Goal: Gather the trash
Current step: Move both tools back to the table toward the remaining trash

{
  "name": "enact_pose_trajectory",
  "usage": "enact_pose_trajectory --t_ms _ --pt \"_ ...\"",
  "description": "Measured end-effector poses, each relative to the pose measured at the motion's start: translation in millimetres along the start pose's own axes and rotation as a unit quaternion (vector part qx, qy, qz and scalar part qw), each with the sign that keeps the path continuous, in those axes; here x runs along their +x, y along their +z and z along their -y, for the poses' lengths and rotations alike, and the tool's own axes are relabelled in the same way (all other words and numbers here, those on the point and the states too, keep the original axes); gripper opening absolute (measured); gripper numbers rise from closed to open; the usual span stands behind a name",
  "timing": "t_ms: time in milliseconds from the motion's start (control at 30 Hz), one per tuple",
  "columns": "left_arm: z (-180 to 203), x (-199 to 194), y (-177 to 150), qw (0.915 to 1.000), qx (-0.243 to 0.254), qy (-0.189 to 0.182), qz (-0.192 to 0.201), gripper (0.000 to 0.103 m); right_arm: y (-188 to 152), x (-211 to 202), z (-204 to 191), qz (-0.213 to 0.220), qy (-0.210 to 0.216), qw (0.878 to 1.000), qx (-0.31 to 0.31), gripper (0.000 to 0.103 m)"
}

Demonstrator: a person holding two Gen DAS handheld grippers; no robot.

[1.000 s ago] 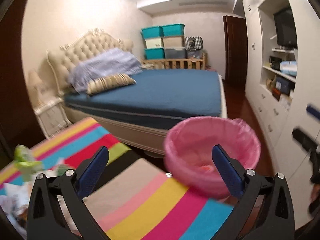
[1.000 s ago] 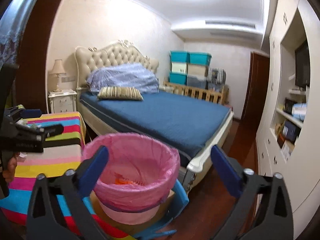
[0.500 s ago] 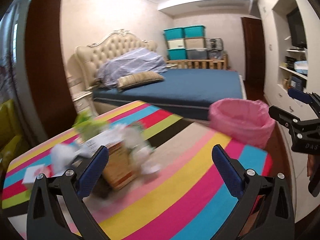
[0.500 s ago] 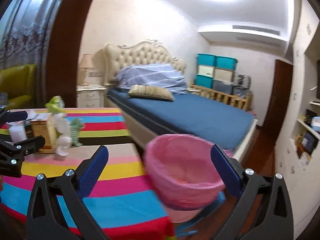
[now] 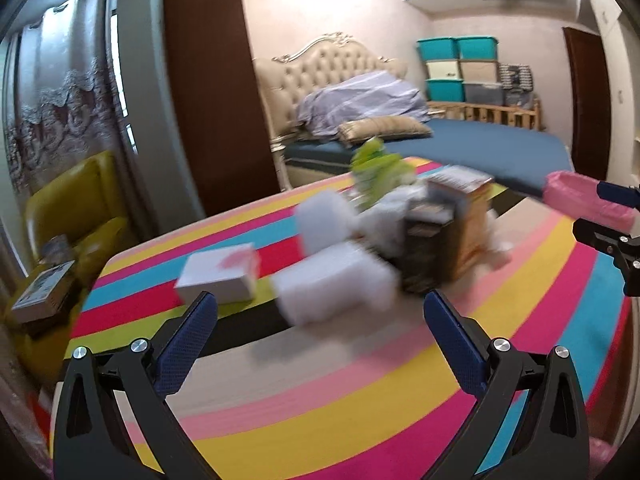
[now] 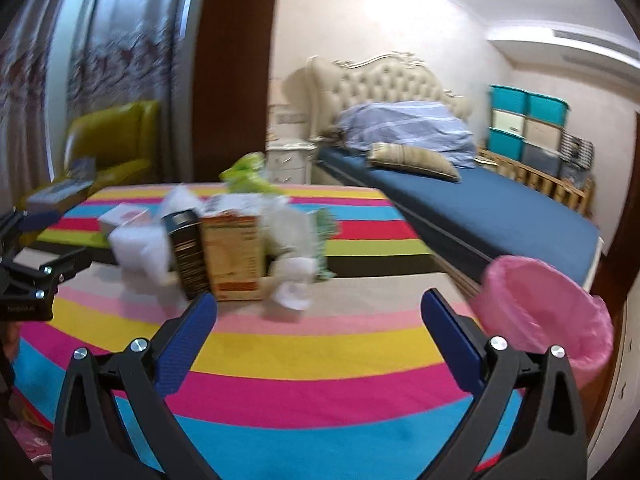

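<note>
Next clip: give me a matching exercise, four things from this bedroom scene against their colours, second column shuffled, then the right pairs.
Things:
1. bin liner
2. armchair
3. bed sheet
4. top storage boxes

Colours:
A. dark blue
B. teal
C. pink
D. mustard yellow

Pairs: 1-C, 2-D, 3-A, 4-B
</note>
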State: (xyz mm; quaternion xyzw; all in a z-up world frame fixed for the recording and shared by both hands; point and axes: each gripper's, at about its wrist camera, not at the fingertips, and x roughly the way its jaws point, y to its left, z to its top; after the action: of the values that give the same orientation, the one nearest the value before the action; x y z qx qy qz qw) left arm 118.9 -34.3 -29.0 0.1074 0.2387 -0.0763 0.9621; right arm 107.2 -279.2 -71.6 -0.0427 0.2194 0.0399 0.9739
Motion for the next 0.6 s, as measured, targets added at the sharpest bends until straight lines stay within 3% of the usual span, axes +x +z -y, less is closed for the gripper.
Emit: enact_pose_trajectory --t_ms 167,300,500,600 --pt "-26.6 1.7 -14.6 0.9997 -0.008 0.014 -0.019 0.097 5.2 20.7 -26.8 -0.022 0.031 0.999 -0.003 0.097" --pt "-40.0 0.1 -19.3 0.9993 -0.015 0.029 -0.015 0.097 5.8 34.9 -45.8 -0.044 0.067 0.997 0.015 0.078" --pt "-63.7 -5.4 -24.8 0.9975 -0.043 0.055 -0.014 0.097 12.9 56.3 -83.8 -0.064 0.090 0.994 -0.006 0.060" --pt "-70.7 -9.7 -28.2 0.9970 -0.047 0.060 -0.012 0.097 18.1 69.1 -97.3 -0.078 0.086 0.993 0.000 0.056"
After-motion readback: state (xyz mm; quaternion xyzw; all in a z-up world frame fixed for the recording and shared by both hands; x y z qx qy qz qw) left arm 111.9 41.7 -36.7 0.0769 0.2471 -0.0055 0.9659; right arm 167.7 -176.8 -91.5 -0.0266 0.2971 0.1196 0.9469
